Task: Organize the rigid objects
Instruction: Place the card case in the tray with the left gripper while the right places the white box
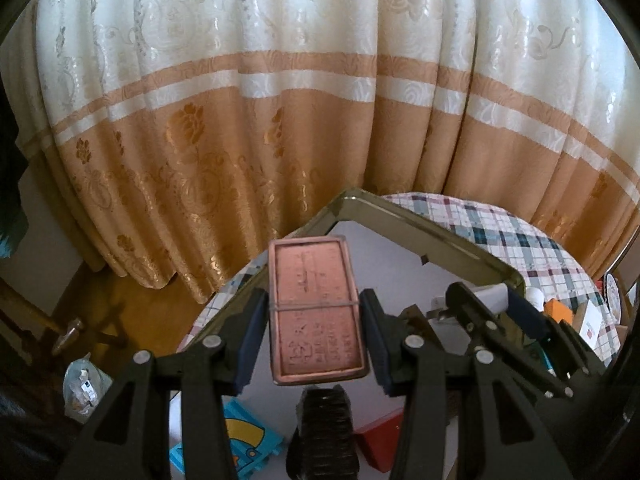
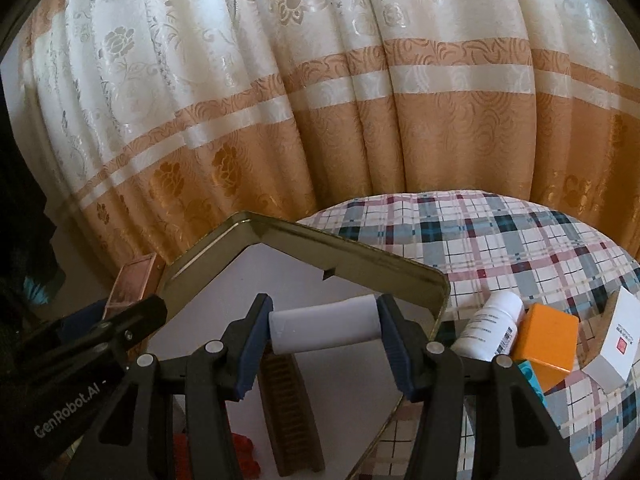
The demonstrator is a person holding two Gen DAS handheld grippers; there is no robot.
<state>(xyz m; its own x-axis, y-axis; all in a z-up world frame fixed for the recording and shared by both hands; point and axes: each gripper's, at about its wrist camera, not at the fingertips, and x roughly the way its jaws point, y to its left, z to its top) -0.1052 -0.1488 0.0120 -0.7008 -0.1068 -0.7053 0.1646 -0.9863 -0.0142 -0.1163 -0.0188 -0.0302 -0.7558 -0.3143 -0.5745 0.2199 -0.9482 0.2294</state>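
My left gripper (image 1: 314,332) is shut on a flat copper-pink tin (image 1: 316,312) with a rubber band around it, held above an open metal box (image 1: 400,216) with a white floor. My right gripper (image 2: 326,332) is shut on a white plug adapter (image 2: 326,328), also above the box (image 2: 312,240). The right gripper shows in the left wrist view (image 1: 492,312), and the tin in the right wrist view (image 2: 130,280). Inside the box lie a dark brush (image 1: 324,432), a red block (image 1: 378,440) and a blue toy piece (image 1: 244,440).
The box sits on a round table with a plaid cloth (image 2: 500,236). To its right lie a white bottle (image 2: 492,328), an orange box (image 2: 546,340) and a white card box (image 2: 616,340). A patterned curtain (image 2: 320,100) hangs behind.
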